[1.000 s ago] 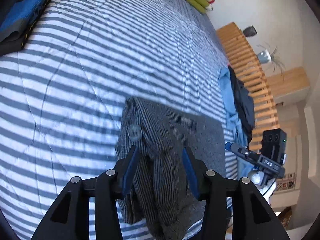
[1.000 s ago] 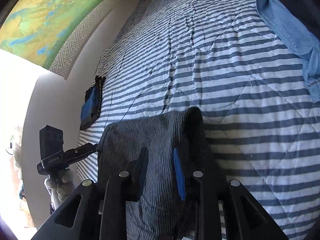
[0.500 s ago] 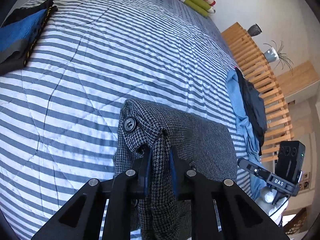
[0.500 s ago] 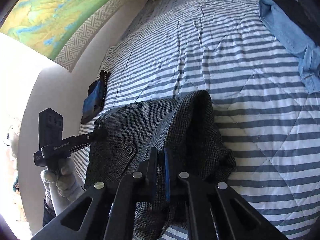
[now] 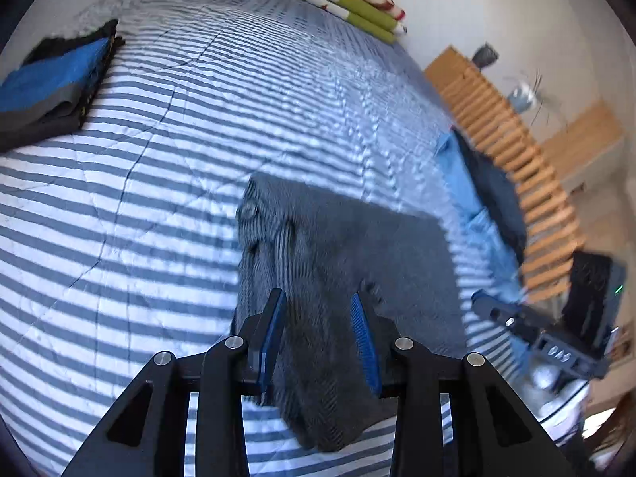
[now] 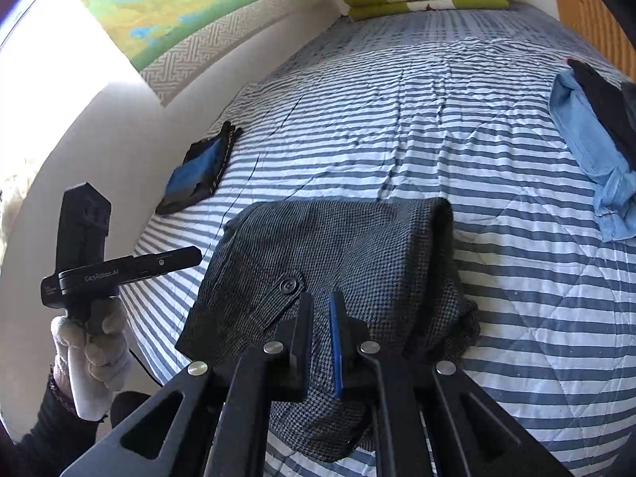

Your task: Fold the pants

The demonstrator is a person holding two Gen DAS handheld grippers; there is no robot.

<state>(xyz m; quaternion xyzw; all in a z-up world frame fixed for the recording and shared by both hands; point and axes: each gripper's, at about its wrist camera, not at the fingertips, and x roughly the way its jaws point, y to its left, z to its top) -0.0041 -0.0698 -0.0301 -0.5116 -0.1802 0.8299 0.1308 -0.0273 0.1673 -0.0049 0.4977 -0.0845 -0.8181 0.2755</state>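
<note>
Grey pants (image 6: 338, 246): folded bundle at near bed (image 6: 457, 127) edge. Left gripper (image 5: 318, 334): jaws just reopened, cloth let go. Right gripper (image 6: 318, 338): nearly clenched, pinching nothing visible. Fold apparently placed; hands withdrawing.

Grey checked pants (image 6: 330, 246) lying folded on striped bedspread (image 6: 397, 119). Right gripper (image 6: 320, 310) above them, jaws nearly closed, nothing visibly pinched. Left gripper (image 6: 198, 255) held by gloved hand (image 6: 93, 342) beside the bed edge.
</note>
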